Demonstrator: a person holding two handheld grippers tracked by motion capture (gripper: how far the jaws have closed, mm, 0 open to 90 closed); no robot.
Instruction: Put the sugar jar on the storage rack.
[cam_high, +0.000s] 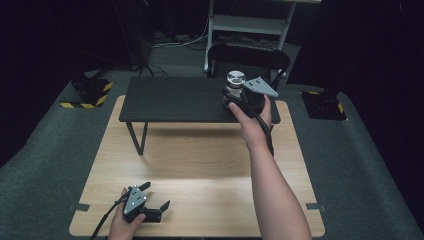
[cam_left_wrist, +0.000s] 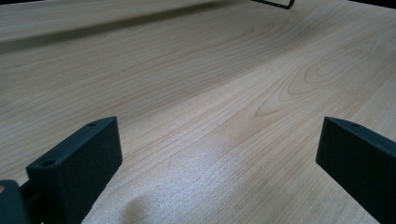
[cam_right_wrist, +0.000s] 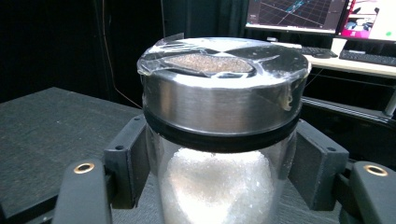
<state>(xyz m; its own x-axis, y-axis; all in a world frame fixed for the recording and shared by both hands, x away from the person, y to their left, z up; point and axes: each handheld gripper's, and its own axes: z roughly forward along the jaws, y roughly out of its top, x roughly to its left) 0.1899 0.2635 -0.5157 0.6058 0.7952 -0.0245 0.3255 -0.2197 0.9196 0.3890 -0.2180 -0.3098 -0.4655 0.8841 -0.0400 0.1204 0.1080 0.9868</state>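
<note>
Right gripper clamped on the jar, up in the upper middle of the high view, at the right end of the black shelf. From the right gripper view: both jaws pressed flat against the glass body just under the metal lid, jar upright, white grains inside, tape across the lid's top. Can't tell from these shots whether the base is touching the shelf or hanging just above it.

Left gripper parked at the lower left of the high view, jaws spread wide, nothing between them, just bare table ahead.

Looks like a pick or place at the shelf, so tips for doing it cleanly:
- Keep the jar dead vertical. Tilting probably shifts the grains and the weight with them.
- Stay on the glass below the black ring, not on the lid. Smooth metal plus tape = likely slip.
- Move straight up or straight down at the shelf, no dragging sideways across it.
- Mind the near edge of the shelf, jar sits fairly close to it.
- Squeeze firm but not brutal, glass after all.
- Leave the left one where it is, well apart and out of the way.
</note>
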